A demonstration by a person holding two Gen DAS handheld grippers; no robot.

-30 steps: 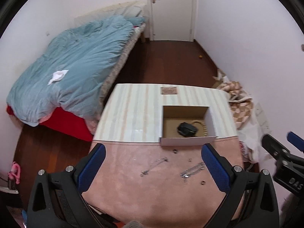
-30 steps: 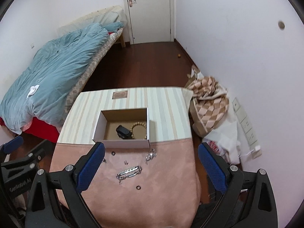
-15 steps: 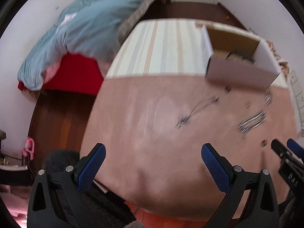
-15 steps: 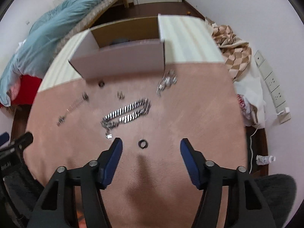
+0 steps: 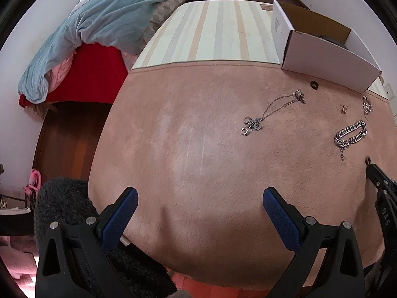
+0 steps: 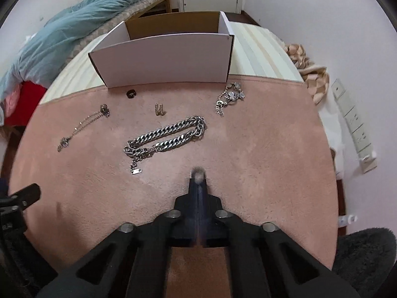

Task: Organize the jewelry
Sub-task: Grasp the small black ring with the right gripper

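Jewelry lies on a pink mat (image 6: 260, 149): a thick silver chain bracelet (image 6: 166, 137), a thin necklace (image 6: 84, 124), a dark ring (image 6: 130, 93), a small gold clasp (image 6: 159, 109) and a sparkly bracelet (image 6: 229, 96). An open white cardboard box (image 6: 163, 59) stands behind them. My right gripper (image 6: 198, 173) is shut on a small ring at its tips, low over the mat, in front of the chain. My left gripper (image 5: 198, 206) is open and empty over the bare left part of the mat (image 5: 198, 149); the necklace (image 5: 270, 114) and chain (image 5: 351, 134) lie to its right.
A striped cloth (image 5: 213, 32) covers the table's far half. A bed with a blue duvet (image 5: 99, 24) stands to the left. A dark fuzzy seat (image 5: 62, 203) is at the near edge. A checked bag (image 6: 312, 79) and power strip (image 6: 352, 124) lie on the right floor.
Both grippers dropped close to the mat. My right gripper closed from wide open onto the small ring that lay in front of the chain. The left gripper stayed open.
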